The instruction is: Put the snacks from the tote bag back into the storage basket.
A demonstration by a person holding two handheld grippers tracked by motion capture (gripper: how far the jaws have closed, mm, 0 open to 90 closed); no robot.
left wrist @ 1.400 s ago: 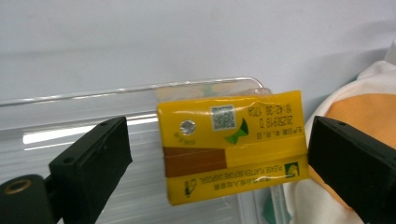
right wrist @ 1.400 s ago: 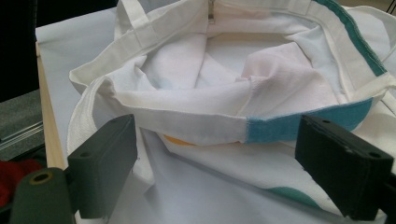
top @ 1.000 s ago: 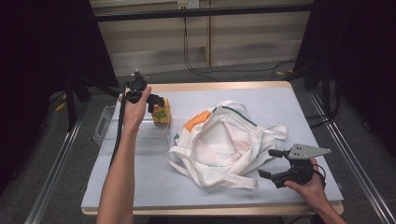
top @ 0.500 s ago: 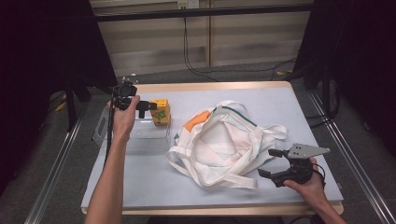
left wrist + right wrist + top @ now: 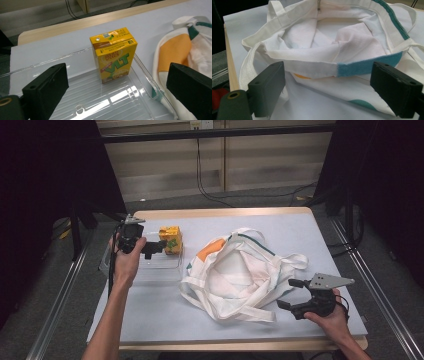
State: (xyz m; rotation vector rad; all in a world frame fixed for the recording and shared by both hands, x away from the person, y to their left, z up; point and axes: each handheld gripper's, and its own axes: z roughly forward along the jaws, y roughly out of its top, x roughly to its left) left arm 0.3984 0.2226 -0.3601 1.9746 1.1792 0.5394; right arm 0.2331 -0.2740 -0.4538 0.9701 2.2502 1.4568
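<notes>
left gripper [image 5: 159, 247] released, jaws wide, just beside yellow juice box [image 5: 170, 240] standing upright in clear tray [image 5: 150, 270]. right gripper [image 5: 290, 294] released, facing mouth of white tote bag [image 5: 235, 272] mid-table.

Yellow drink carton [image 5: 113, 55] upright in clear tray [image 5: 105, 100], btwn wide-apart jaws.

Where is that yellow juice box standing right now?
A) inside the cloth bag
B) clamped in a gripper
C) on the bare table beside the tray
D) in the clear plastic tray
D: the juice box stands upright on the ribbed floor of the clear tray, with the left gripper open in front of it, not touching.
</notes>
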